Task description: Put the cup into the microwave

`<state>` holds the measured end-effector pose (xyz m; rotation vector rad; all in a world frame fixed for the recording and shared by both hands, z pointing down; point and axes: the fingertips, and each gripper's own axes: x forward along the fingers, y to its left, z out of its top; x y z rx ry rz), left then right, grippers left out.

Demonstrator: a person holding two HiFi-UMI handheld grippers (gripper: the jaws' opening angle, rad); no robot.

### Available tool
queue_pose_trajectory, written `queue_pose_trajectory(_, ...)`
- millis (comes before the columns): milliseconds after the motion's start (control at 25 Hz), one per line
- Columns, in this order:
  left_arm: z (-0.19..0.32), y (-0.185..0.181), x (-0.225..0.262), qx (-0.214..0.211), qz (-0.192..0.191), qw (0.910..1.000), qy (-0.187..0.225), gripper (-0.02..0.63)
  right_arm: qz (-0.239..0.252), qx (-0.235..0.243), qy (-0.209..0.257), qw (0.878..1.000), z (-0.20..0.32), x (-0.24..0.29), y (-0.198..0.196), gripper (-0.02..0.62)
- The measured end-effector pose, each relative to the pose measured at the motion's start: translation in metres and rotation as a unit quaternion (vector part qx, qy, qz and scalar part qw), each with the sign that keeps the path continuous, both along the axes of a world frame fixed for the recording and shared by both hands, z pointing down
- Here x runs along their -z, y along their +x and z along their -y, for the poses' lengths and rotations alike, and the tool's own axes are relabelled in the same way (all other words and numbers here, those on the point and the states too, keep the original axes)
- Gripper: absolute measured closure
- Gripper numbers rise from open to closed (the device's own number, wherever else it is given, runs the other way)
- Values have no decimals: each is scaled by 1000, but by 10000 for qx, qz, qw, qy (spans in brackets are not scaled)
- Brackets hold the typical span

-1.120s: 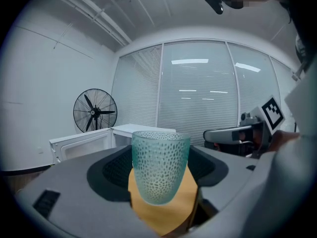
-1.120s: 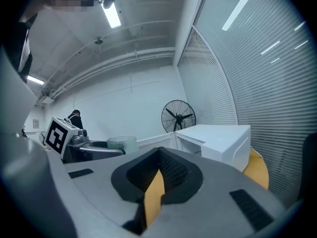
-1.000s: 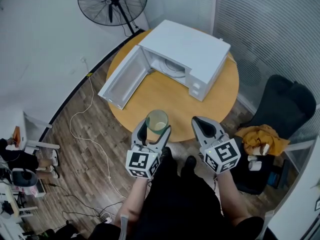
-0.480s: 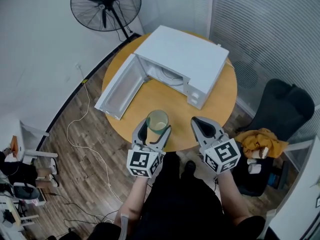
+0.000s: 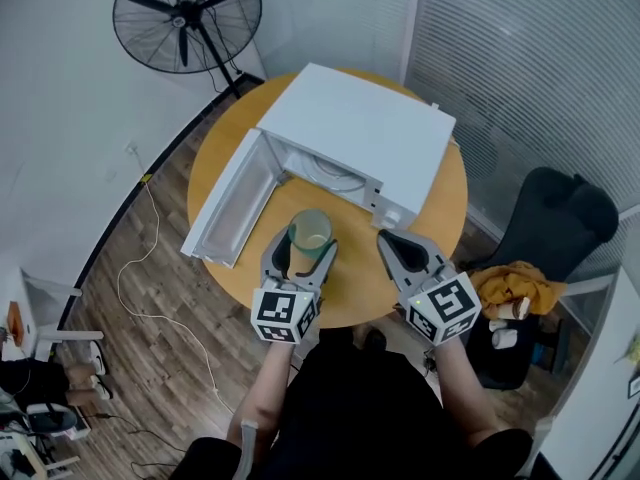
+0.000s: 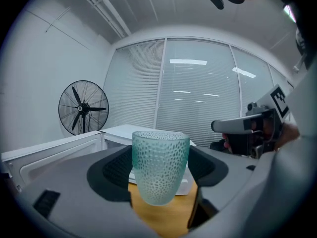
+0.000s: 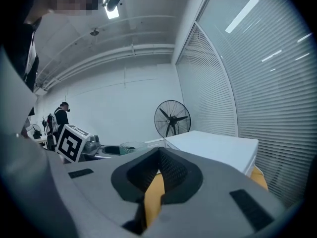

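My left gripper (image 5: 300, 252) is shut on a pale green dimpled glass cup (image 5: 310, 234), held upright above the round wooden table (image 5: 340, 278); in the left gripper view the cup (image 6: 159, 165) fills the gap between the jaws. The white microwave (image 5: 360, 136) stands on the table just beyond the cup, its door (image 5: 230, 204) swung open to the left and the turntable visible inside. My right gripper (image 5: 392, 246) hovers over the table's near edge to the right of the cup, its jaws closed together with nothing between them (image 7: 158, 175).
A black standing fan (image 5: 186, 16) is on the floor beyond the table at the left. A dark chair (image 5: 560, 218) with orange cloth (image 5: 515, 283) sits to the right. A white cable (image 5: 150, 288) trails over the wood floor at left.
The microwave and table have drawn closer under both grippers; the cup in my left gripper now sits nearer the open microwave front. Both grippers keep their states.
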<state>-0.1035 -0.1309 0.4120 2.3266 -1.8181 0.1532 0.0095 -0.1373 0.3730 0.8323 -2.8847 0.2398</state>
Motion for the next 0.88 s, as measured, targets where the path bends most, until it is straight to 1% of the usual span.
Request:
queue_pose_trajectory(120, 18, -11, -2, -94, -35, 9999, 10, 265, -67, -21, 14, 10000, 10, 1, -16, 586)
queue_pose_trajectory(240, 35, -22, -8, -207, 22, 9998, -2, 265, -116, -69, -29, 9999, 20, -4, -31, 586)
queue_pose_trajectory(480, 62, -43, -28, -396, 42, 9991, -133, 265, -361, -233, -184, 9989, 33, -18, -57, 584)
queue_pose_trajectory(640, 80, -53, -45, -545, 63, 9982, -239, 265, -424, -344, -275, 9981, 41, -27, -71, 584)
queue_pose_trajectory(880, 108, -63, -74, -787, 195, 9960, -374, 265, -465, -531, -408, 9967, 55, -38, -85, 584)
